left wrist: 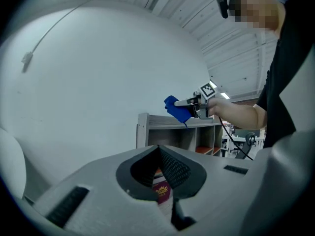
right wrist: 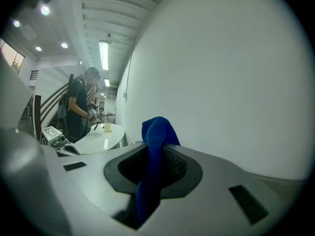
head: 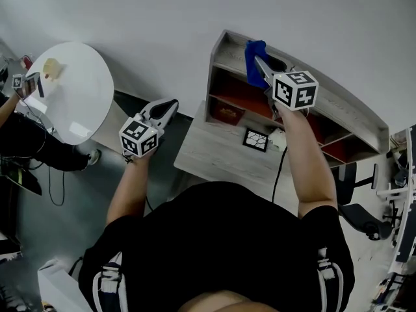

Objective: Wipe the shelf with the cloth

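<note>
**Cloth, blue: held over the shelf's top board**

Item: cloth, deep blue, soft, folded over on itself. It is pinched in the right gripper. That gripper's own view shows both jaws closed on it, with a rounded fold rising above the tips and a strip trailing down between the pads.

Location: over the left end of the shelf, at its top board and close to the white wall. The left gripper view shows a corner of the cloth hanging down to the board. Whether it touches cannot be told.

Shelf: grey, low and long, with open compartments and reddish floors. It stands on a pale wood desk against the wall. A maroon booklet sits in the lower left compartment.

Left gripper: jaws together at the tips, nothing held. It is raised off the left edge of the desk, well apart from the shelf, and points towards it.

On the desk, in front of the shelf:
- a black-and-white card
- a black cable running towards the person

Surroundings:
- a round white table to the left
- a second person at the table's far edge
</note>
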`<action>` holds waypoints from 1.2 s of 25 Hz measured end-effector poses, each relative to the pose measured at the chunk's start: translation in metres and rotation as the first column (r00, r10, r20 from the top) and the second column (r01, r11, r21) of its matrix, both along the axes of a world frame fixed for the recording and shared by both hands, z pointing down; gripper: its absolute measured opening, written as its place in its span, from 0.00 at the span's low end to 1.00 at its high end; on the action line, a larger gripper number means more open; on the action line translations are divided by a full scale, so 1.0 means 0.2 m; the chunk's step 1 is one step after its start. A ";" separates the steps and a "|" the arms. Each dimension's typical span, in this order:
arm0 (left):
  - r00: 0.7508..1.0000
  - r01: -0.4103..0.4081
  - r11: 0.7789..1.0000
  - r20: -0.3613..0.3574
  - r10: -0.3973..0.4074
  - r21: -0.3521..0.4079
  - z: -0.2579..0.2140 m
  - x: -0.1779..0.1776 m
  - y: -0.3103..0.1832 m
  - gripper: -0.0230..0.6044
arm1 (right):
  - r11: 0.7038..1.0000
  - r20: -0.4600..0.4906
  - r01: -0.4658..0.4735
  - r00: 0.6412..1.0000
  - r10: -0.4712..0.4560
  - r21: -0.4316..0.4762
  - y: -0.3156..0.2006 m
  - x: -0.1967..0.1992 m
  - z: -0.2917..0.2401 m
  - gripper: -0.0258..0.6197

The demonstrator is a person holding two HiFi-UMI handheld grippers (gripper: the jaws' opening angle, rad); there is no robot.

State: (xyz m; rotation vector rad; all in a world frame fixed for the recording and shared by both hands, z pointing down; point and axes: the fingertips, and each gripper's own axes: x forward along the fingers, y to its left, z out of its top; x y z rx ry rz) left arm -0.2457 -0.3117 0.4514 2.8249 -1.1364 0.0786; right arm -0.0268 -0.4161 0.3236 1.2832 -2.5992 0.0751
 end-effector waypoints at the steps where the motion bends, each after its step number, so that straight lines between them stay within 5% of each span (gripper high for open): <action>1: 1.000 -0.003 1.000 0.008 0.003 -0.003 0.01 0.00 0.01 0.06 | 1.000 -0.001 -0.001 1.000 0.001 -0.019 -0.04 -0.01 0.02 0.14; 11: 1.000 0.022 1.000 0.001 -0.022 0.006 -0.02 -0.04 0.09 0.06 | 0.981 -0.205 -0.014 0.978 -0.027 -0.194 -0.36 -0.27 0.26 0.14; 21: 0.997 0.064 0.993 -0.031 -0.068 -0.095 0.13 -0.18 0.16 0.06 | 0.969 -0.462 -0.065 0.885 -0.055 -0.240 -0.53 -0.32 0.46 0.14; 24: 0.998 0.050 0.992 -0.026 -0.053 -0.116 0.17 -0.16 0.17 0.06 | 0.968 -0.480 -0.060 0.875 -0.068 -0.245 -0.54 -0.33 0.47 0.13; 30: 1.000 -0.002 0.985 -0.005 0.001 -0.171 0.26 -0.07 0.18 0.06 | 0.955 -0.410 -0.045 0.908 -0.083 -0.293 -0.54 -0.32 0.47 0.13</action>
